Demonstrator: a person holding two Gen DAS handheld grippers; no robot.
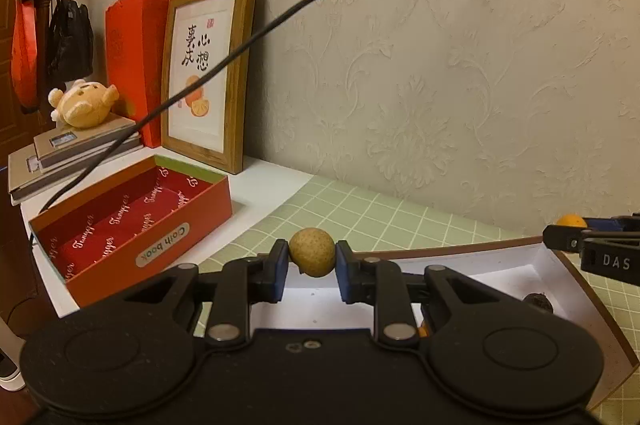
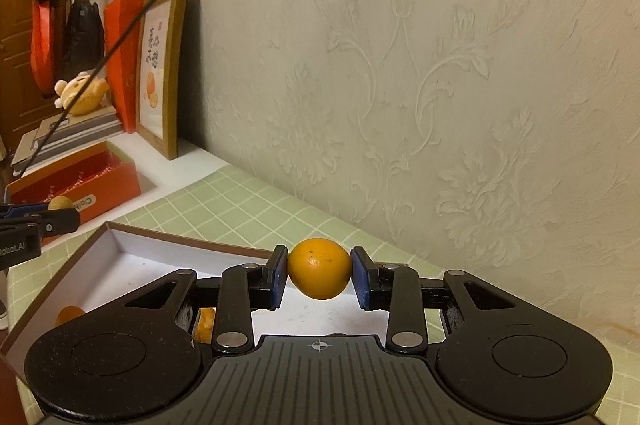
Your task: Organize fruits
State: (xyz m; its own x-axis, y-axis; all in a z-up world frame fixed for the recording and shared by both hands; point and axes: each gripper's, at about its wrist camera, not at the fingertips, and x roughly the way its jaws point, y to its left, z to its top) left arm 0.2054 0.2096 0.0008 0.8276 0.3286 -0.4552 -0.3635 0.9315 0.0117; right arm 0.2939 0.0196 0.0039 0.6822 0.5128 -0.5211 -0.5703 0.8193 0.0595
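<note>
My left gripper [image 1: 312, 257] is shut on a small tan speckled round fruit [image 1: 311, 251] and holds it above the near edge of a white-lined brown box [image 1: 532, 265]. My right gripper [image 2: 320, 271] is shut on a small orange fruit [image 2: 319, 268] above the same box [image 2: 132, 239]. The right gripper and its orange fruit [image 1: 571, 220] show at the right edge of the left wrist view. The left gripper with its tan fruit [image 2: 60, 203] shows at the left edge of the right wrist view. A dark fruit [image 1: 538, 302] and orange fruits [image 2: 69, 314] lie in the box.
An open red box [image 1: 132, 221] marked "Cloth book" stands to the left on the white table. Behind it are stacked books with a plush toy [image 1: 84, 103], a red carton [image 1: 134, 65] and a framed picture [image 1: 208, 73]. A green checked mat [image 1: 360, 213] lies under the brown box. A black cable [image 1: 280, 21] hangs across.
</note>
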